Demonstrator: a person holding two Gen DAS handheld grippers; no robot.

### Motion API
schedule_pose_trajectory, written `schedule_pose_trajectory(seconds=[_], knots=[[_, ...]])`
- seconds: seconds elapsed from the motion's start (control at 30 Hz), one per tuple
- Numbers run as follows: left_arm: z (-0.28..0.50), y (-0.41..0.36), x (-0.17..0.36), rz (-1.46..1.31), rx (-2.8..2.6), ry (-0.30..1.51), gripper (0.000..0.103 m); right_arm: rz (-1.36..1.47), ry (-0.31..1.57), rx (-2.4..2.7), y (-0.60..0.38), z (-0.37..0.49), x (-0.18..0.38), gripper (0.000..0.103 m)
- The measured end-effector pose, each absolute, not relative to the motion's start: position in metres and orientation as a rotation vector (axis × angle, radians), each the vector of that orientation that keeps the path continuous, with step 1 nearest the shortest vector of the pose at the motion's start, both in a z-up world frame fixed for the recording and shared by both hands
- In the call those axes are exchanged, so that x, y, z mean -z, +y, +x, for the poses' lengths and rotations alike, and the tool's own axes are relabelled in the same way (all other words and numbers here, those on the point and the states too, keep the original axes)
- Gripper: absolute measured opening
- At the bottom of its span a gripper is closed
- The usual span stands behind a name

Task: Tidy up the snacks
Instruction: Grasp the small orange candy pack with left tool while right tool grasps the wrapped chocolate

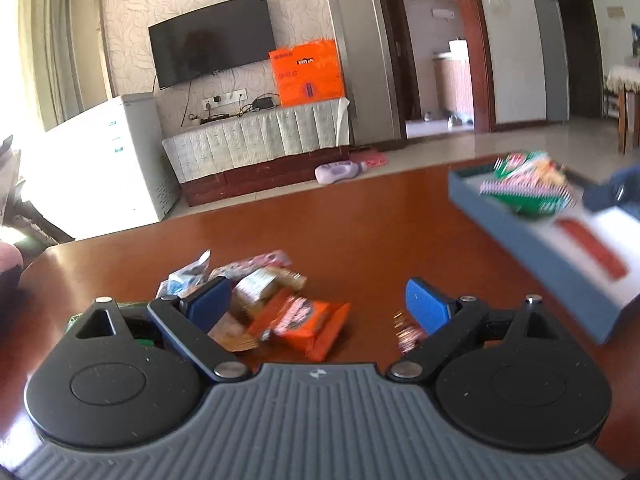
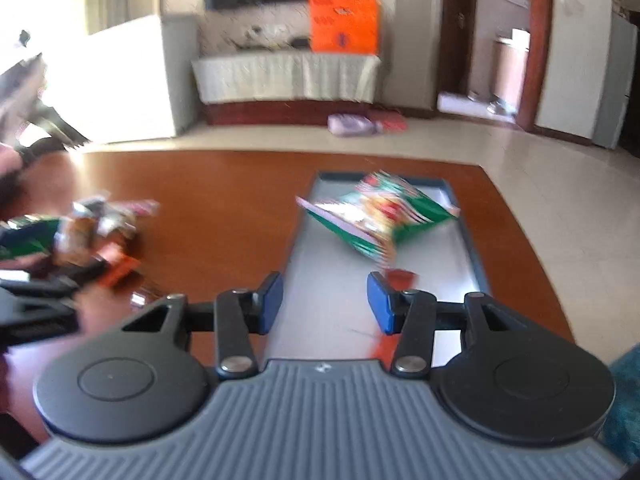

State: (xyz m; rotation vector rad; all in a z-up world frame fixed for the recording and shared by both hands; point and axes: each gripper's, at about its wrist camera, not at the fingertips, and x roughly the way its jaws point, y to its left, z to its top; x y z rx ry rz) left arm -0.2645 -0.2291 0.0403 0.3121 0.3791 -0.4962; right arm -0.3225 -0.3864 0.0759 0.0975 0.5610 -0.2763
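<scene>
- Nearest the left wrist camera, the left tool (image 1: pixel 322 304) stood with its jaws spread wide and nothing between them, hanging over the loose snack pile (image 1: pixel 256 304) on the near left of the bench (image 1: pixel 360 216).
- An orange packet (image 1: pixel 308 326) lay at the near right edge of that pile, just ahead of the blue pads.
- Over the grey tray (image 2: pixel 472 256) on the right of the bench, the right tool (image 2: pixel 324 304) was partly open and empty.
- One green snack bag (image 2: pixel 380 216) lay tilted in the tray's far half, clear of the right tool's pads.
- Judged step: one bag delivered, the left tool going for the next snack.
- That next move calls for lowering over a single packet, probably the orange one, and closing without catching its neighbours.
</scene>
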Motion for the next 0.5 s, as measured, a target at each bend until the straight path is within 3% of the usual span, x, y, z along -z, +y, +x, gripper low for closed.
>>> schedule_pose_trajectory(seconds=[0.5], knots=[[-0.186,-0.233,0.001,0.328,0.668,0.585,0.095,0.032,0.658,0.105,-0.33,-0.27,-0.058,0.049]])
